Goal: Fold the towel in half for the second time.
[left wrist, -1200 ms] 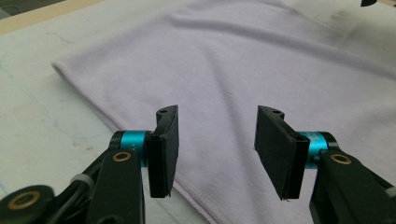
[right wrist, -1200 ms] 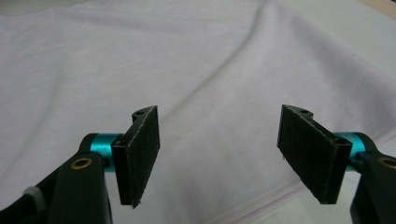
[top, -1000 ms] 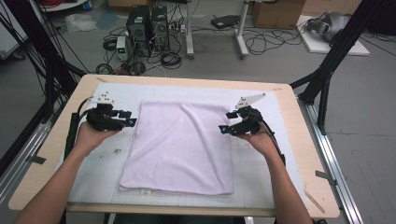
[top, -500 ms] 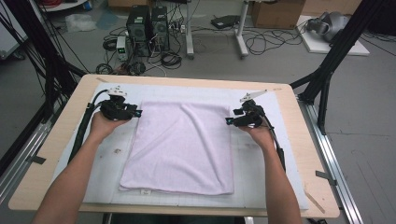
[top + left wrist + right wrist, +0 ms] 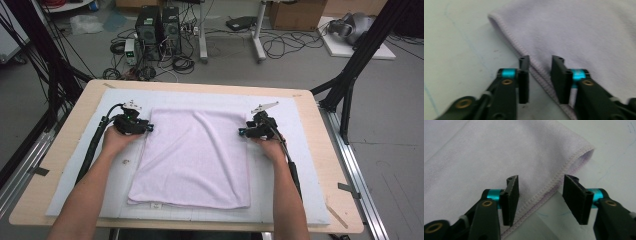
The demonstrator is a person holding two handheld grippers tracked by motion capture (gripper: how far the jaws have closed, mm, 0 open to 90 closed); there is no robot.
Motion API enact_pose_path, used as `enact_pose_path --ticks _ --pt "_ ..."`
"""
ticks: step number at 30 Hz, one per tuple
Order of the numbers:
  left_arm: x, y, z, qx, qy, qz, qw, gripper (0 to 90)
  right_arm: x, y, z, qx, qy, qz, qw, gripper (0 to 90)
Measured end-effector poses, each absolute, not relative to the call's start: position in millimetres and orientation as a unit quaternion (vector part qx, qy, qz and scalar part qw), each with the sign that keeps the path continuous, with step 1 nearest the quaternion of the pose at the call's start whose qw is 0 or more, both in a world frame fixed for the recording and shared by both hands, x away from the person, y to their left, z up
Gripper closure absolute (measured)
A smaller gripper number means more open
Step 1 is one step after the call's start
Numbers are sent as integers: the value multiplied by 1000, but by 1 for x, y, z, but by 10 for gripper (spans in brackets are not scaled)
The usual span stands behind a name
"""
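Jaws closing, unclamped, astride towel (image 5: pixel 195 155) hems: left gripper (image 5: pixel 146 128), right gripper (image 5: pixel 243 132) | white mat (image 5: pixel 290 165), cabled floor | lilac, folded flat

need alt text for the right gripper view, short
The right gripper straddles the stitched side edge of a lilac towel, its two black jaws apart with the hem between them and not yet pinched. The towel's folded corner lies just beyond on a pale mat.

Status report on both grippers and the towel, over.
Left gripper and right gripper closing, each astride a towel edge near a far corner, pads not yet pressing. Towel flat on the mat. Nothing in the way.
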State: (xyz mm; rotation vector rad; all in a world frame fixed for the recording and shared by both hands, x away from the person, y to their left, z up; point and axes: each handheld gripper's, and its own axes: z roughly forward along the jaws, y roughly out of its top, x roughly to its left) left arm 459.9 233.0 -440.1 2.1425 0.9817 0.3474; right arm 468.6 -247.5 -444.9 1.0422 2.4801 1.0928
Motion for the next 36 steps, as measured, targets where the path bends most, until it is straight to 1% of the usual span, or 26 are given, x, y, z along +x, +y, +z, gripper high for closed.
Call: enact_pose_path --ticks 4,6,7,11,13,16,23,24,26,30,35,36 --pt "461 234 -440 826 402 119 378 770 467 -248 -445 355 847 384 96 674" --pt "462 235 -441 823 407 110 381 806 468 -247 -444 348 850 388 76 805" --pt "462 235 -441 822 408 108 383 826 467 -245 -444 343 853 385 76 807" --pt "461 235 -440 822 409 110 381 845 467 -244 -443 343 854 384 75 825" --pt "460 234 -437 824 406 118 378 850 467 -244 -441 342 855 382 82 834" --pt "456 236 -428 821 396 132 390 851 465 -243 -435 339 851 391 89 837" --pt "440 241 -402 819 365 149 417 850 452 -247 -407 319 843 420 103 839" --pt "434 241 -399 817 359 155 423 851 448 -248 -402 313 843 424 103 839" --pt "421 242 -393 819 341 167 429 850 436 -248 -393 309 841 436 88 839" --pt "388 254 -391 813 326 160 456 850 404 -251 -384 282 848 443 68 839" --pt "343 265 -414 824 306 132 457 849 365 -264 -401 282 852 440 40 837" --pt "335 266 -420 830 304 124 452 849 359 -265 -405 286 855 432 26 834"
